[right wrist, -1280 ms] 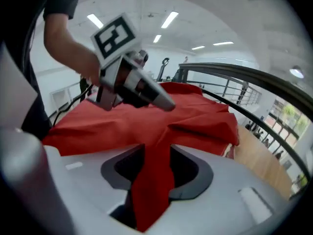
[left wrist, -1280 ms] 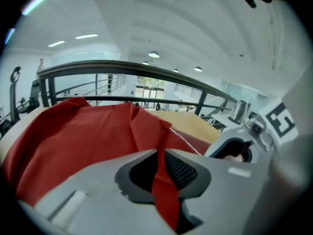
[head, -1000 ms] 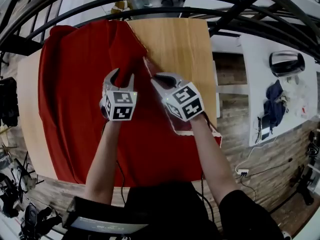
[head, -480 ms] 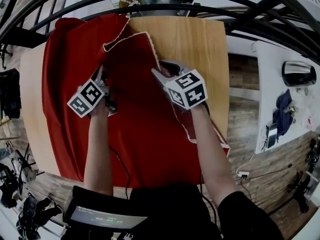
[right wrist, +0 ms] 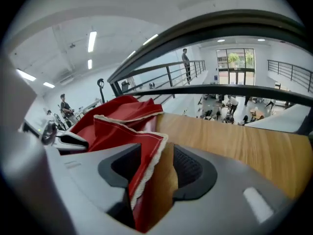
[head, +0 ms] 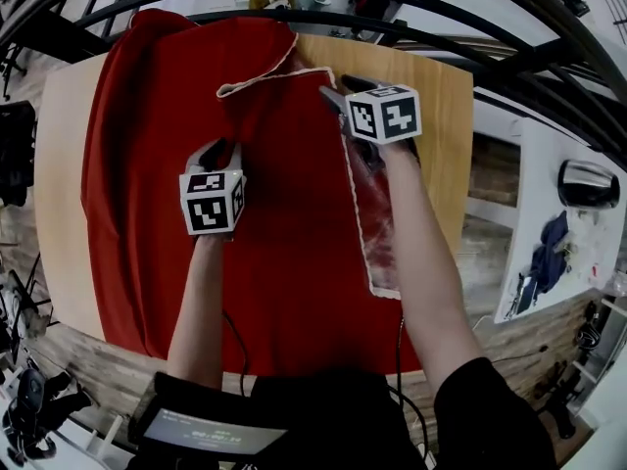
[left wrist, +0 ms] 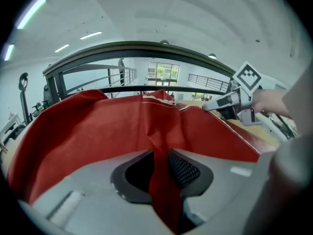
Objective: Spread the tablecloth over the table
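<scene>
Left claw point(head: 219, 150); right claw point(head: 338, 92) — just opening; tablecloth point(head: 284, 262) between

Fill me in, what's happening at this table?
A person with a gripper in each hand is spreading a red tablecloth over the wooden table. Both sets of fingers have just been opening: the left gripper has a cloth fold between its fingers, the right gripper the trimmed corner. The table's right side is bare.
</scene>
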`<state>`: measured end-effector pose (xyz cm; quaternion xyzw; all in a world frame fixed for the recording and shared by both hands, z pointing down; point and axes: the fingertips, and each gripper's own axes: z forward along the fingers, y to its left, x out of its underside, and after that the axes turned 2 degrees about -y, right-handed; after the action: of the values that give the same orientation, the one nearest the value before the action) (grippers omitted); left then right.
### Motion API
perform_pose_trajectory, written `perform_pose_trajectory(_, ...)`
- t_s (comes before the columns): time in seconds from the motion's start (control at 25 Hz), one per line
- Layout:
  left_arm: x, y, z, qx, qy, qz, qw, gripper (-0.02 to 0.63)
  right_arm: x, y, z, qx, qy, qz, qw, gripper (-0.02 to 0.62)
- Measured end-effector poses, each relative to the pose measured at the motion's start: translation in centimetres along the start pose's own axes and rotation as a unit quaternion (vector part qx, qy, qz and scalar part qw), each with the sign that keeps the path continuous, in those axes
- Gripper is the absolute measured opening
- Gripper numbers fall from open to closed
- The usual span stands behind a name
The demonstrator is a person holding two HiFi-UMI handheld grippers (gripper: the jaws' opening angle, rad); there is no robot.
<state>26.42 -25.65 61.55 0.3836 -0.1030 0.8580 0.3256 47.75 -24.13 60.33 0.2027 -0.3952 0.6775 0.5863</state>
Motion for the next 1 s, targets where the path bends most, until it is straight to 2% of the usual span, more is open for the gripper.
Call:
perform_pose_trajectory(0.12,0.3,-0.1,0.5,0.001,-0.005,0.006,1.0000,0.087,0.1,-1.4,1.2,0.028,0.045,-0.019,0.998,0.211)
perform_pose_trajectory(0.16,0.3,-0.1,0.5,0.002,-0.005,0.009,0.9999,0.086,0.1,-1.3,1.5,0.024,0.052,-0.025,0.998,0.182)
perform_pose_trajectory(0.24,0.3,0.0,0.6,0.002,-0.006,0.013,0.9999,0.084,-0.2,-0.7,1.7,0.010,0.050,-0.043,0.998,0.050)
perform_pose_trajectory(0.28,0.3,0.0,0.5,0.002,-0.006,0.014,0.9999,0.084,-0.5,-0.5,1.5,0.011,0.041,-0.052,0.998,0.015)
perform_pose_trajectory(0.44,0.2,-0.3,0.4,0.011,-0.005,0.009,0.9999,0.126,-2.0,-1.2,-2.0,0.029,-0.008,-0.061,0.998,0.015)
perform_pose_trajectory(0.56,-1.4,-2.1,-0.4,0.032,-0.032,0.005,0.9990,0.126,-4.6,-4.7,-6.9,0.079,-0.056,-0.089,0.991,0.014)
perform_pose_trajectory(0.64,-4.0,-5.4,-0.9,0.059,-0.070,0.024,0.9955,0.061,-7.1,-8.1,-10.6,0.124,-0.079,-0.136,0.980,0.014)
perform_pose_trajectory(0.72,-7.3,-10.0,0.2,0.094,-0.106,0.045,0.9888,0.005,-8.8,-11.9,-14.2,0.174,-0.078,-0.182,0.965,0.014)
perform_pose_trajectory(0.8,-10.4,-15.3,2.2,0.140,-0.129,0.053,0.9803,0.005,-9.3,-15.5,-17.4,0.208,-0.078,-0.185,0.957,0.014)
perform_pose_trajectory(0.88,-12.9,-20.5,4.2,0.175,-0.137,0.061,0.9730,0.005,-8.8,-18.8,-19.7,0.225,-0.087,-0.165,0.956,0.014)
perform_pose_trajectory(0.96,-14.2,-25.5,6.2,0.200,-0.129,0.081,0.9679,0.005,-7.6,-22.9,-21.8,0.253,-0.077,-0.170,0.949,0.014)
perform_pose_trajectory(1.0,-14.5,-27.7,7.1,0.208,-0.121,0.096,0.9657,0.005,-7.1,-25.0,-22.9,0.271,-0.064,-0.188,0.942,0.014)
